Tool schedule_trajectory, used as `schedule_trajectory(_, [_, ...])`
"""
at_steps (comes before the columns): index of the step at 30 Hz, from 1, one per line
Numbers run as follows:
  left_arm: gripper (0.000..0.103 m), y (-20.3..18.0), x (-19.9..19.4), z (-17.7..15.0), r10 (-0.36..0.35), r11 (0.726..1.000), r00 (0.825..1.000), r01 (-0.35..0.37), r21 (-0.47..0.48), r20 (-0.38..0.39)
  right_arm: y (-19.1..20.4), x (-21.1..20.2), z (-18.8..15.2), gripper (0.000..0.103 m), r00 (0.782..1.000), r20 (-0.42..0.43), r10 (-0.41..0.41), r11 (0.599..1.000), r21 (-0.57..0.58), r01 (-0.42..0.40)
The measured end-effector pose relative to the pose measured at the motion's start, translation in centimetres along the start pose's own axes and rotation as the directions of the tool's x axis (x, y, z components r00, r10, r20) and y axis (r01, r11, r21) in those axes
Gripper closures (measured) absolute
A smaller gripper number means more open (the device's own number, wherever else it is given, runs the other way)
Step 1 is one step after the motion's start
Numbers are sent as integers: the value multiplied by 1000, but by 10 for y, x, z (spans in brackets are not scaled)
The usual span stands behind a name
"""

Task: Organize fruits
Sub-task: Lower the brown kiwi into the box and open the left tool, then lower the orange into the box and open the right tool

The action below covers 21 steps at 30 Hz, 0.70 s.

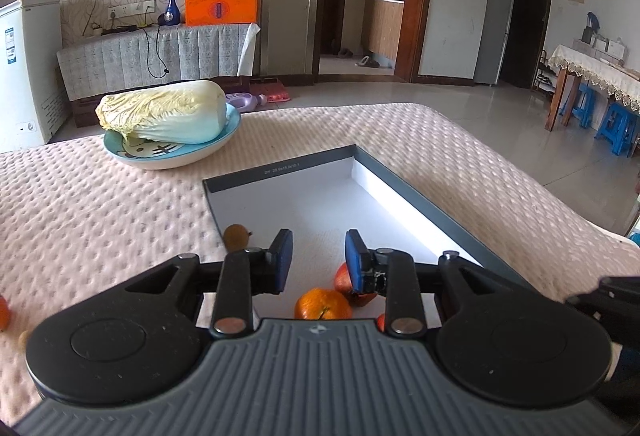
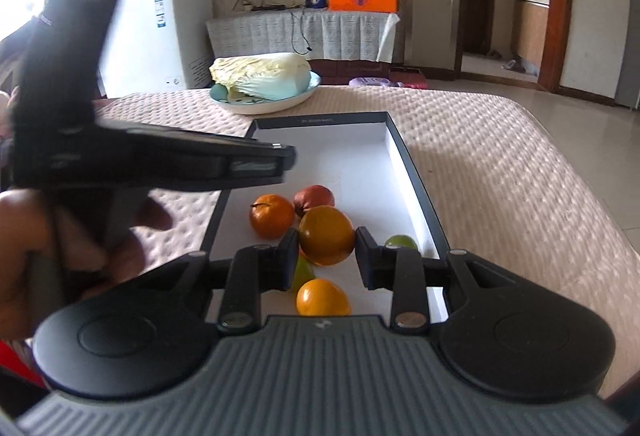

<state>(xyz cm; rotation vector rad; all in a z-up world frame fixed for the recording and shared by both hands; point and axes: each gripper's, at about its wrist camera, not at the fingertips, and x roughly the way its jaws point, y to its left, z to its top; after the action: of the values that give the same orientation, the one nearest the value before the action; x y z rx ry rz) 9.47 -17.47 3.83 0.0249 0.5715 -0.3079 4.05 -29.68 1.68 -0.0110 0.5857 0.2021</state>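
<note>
While the right gripper (image 2: pixel 327 261) hangs over the box (image 2: pixel 416 192) with an orange (image 2: pixel 326 235) clamped between its jaws, these are the points to watch:

Right jaws: closed on the orange, pads pressing its two flanks, fruit held above the box floor
Left jaws: parted with nothing between them in the left wrist view; left gripper (image 1: pixel 319 258) sits over the near end of the box, a red apple (image 1: pixel 341 278) just beside its right pad
Fruit location: mandarin (image 2: pixel 272 216), red apple, a second orange (image 2: pixel 323 298) and what look like two green fruits (image 2: pixel 401 242), partly hidden, lie clustered in the near half of the box
Strays: a small brown fruit (image 1: pixel 236 235) rests at the box's left wall, probably outside on the cloth; another orange shape (image 1: pixel 3 312) sits at the frame's far left edge
Risk, drop: the orange is round and smooth-skinned, so it could roll into the cluster and scatter it if released high
Risk, collision: both grippers crowd the same end of the box and could knock together
Risk, box: light shallow card on soft cloth may slide if a wall is bumped
Materials: dark box with white matte interior; pink dimpled quilted cover (image 1: pixel 100 204) on the worktop; hard black jaws with blue pads
Not fruit: leafy cabbage (image 1: pixel 164 112) on a glazed plate (image 1: pixel 176 158), well apart
</note>
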Motion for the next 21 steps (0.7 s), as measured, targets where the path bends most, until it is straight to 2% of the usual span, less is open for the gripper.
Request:
schedule_trajectory(5, [63, 6, -12, -5, 5, 1000, 1000, -5, 5, 0, 2, 10, 2, 68, 1000, -5, -25, 1000, 14, 25])
schedule_trajectory(10, [61, 12, -22, -11, 4, 1000, 1000, -4, 6, -1, 1, 15, 3, 68, 997, 13, -72, 996, 44, 71])
schedule_trajectory(17, [61, 19, -29, -15, 11, 1000, 1000, -11, 10, 0, 8, 8, 8, 67, 994, 84, -67, 996, 59, 62])
schedule_trajectory(21, [61, 26, -34, -16, 19, 1000, 1000, -19, 4, 7, 13, 8, 11, 67, 994, 92, -54, 997, 65, 48])
